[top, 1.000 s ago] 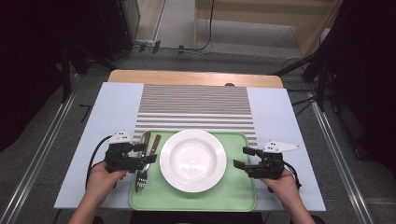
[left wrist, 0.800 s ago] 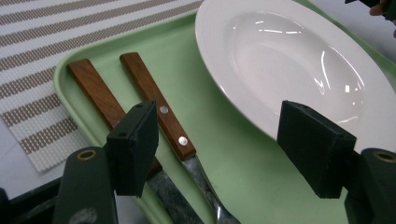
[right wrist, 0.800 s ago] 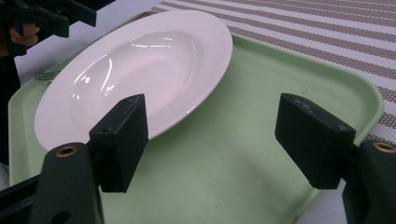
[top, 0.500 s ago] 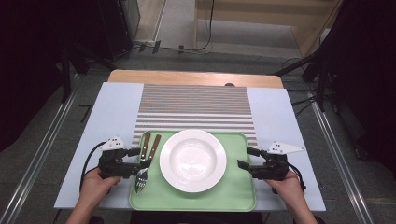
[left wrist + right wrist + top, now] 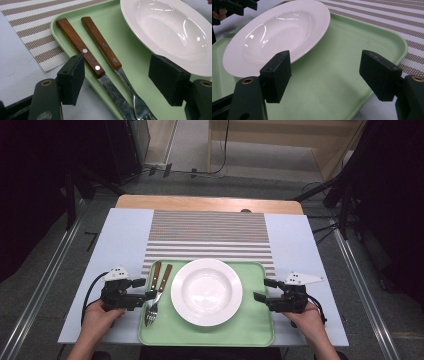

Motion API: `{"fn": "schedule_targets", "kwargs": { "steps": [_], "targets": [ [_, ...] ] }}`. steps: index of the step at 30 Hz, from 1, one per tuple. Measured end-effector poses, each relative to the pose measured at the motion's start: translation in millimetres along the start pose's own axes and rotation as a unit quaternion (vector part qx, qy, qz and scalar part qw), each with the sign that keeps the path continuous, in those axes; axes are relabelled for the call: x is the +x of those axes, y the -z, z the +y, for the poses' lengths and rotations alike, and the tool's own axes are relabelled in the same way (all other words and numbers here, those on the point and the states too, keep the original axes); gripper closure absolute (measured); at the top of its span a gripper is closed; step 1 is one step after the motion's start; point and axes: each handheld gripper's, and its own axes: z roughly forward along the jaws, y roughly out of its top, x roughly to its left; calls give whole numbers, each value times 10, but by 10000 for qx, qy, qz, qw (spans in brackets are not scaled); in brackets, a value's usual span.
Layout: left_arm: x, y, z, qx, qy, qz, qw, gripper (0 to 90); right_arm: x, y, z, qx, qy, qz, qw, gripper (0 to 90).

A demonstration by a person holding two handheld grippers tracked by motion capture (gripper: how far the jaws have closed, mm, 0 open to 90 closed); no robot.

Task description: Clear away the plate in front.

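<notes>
The tray (image 5: pixel 255 330), green, sits at the near edge of the tabletop (image 5: pixel 120 235), partly on the striped mat (image 5: pixel 210 232), carrying a white plate (image 5: pixel 206 291) with a knife (image 5: pixel 82 52) and fork (image 5: pixel 105 47) beside it. The left gripper (image 5: pixel 144 289) and right gripper (image 5: pixel 264 289) flank its two sides, jaws spread wide, grasping nothing. If both lift unevenly, I'd expect the plate to slide and the loose cutlery to roll off; the left jaws could also catch the knife handle instead of the rim.

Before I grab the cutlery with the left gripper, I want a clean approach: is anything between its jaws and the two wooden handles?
Nothing visible: the left gripper is open with the knife and fork between its jaws.
</notes>
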Motion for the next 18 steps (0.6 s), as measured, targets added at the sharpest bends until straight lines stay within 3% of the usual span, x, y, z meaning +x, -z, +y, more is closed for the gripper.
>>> {"fn": "schedule_targets", "kwargs": {
  "steps": [18],
  "targets": [
    [-21, -19, -1, 62, -40, -63, 10000, 292, 1, -13, -11, 48, -29, 9, 10000, 248]
  ]
}}
